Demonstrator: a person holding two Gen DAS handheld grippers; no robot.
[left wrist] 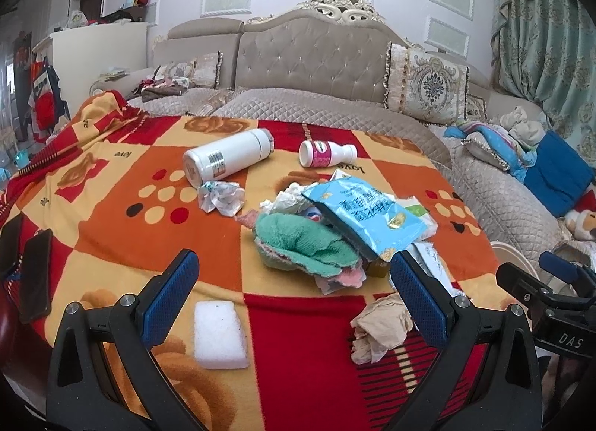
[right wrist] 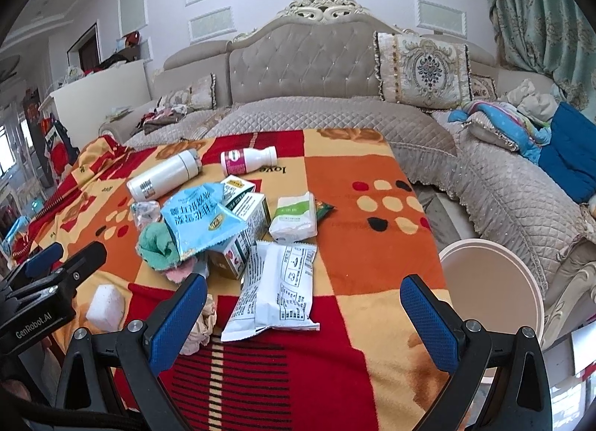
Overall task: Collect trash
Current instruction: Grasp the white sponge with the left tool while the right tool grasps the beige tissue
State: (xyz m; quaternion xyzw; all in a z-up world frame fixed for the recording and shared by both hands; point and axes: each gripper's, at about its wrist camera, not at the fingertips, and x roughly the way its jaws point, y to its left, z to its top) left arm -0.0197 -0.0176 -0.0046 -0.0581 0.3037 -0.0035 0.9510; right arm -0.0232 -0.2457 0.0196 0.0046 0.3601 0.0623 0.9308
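The left hand-held gripper (left wrist: 294,293) hangs spread and empty over the red-and-orange checked blanket (left wrist: 111,200). Ahead lie a white foam block (left wrist: 219,334), crumpled beige paper (left wrist: 380,323) and a pale-blue foil snack bag (left wrist: 365,215) — the last atop a green towel (left wrist: 298,241). The right hand-held gripper (right wrist: 303,306) is spread too, over a white printed wrapper (right wrist: 275,289) — beside a round beige bin (right wrist: 491,282).

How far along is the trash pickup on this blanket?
Nothing looks done yet. The left gripper and right gripper are both open and empty. The white snack wrapper, blue packet, crumpled tissue and pink-label bottle all lie uncollected; the round bin waits beside the blanket.
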